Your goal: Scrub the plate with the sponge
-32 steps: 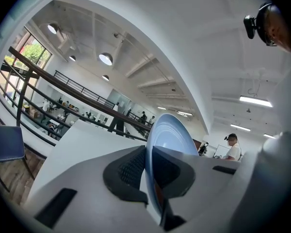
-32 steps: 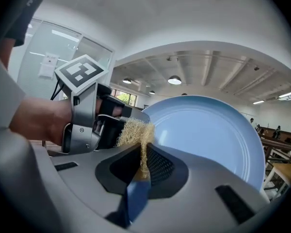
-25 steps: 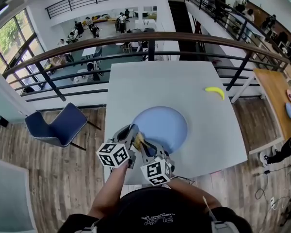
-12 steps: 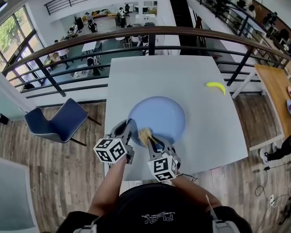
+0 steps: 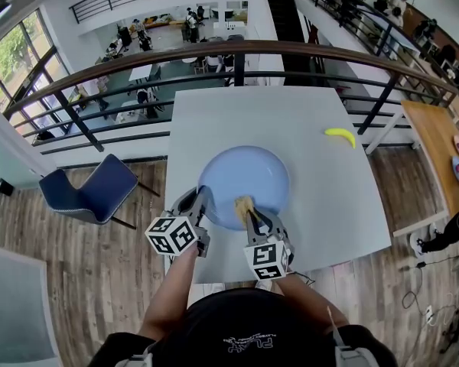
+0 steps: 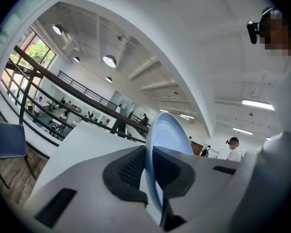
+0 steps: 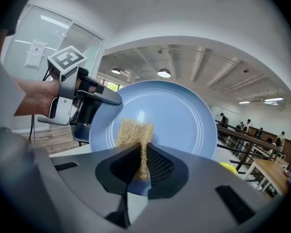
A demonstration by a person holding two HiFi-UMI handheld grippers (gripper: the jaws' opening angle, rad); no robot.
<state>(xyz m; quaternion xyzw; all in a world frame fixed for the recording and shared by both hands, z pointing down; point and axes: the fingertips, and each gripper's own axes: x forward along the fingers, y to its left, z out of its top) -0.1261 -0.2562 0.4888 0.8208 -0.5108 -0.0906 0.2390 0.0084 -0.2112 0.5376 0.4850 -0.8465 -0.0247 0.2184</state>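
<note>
A light blue plate (image 5: 243,176) is tilted up over the white table (image 5: 291,128). My left gripper (image 5: 203,202) is shut on its near left rim; in the left gripper view the plate (image 6: 165,130) stands edge-on between the pads. My right gripper (image 5: 249,209) is shut on a tan fibrous sponge (image 5: 243,204), pressed against the plate's near face. The right gripper view has the sponge (image 7: 134,134) flat on the plate (image 7: 174,115), low and left of centre, with the left gripper (image 7: 94,103) clamping the rim at the left.
A yellow banana (image 5: 340,135) lies near the table's far right edge. A dark railing (image 5: 237,56) runs just behind the table. A blue chair (image 5: 92,193) stands on the wood floor to the left. Another table (image 5: 436,151) is at the right.
The plate has been carried up and further over the table. The right gripper and sponge slid rightward across the plate's near part. The left gripper kept its hold on the rim.
</note>
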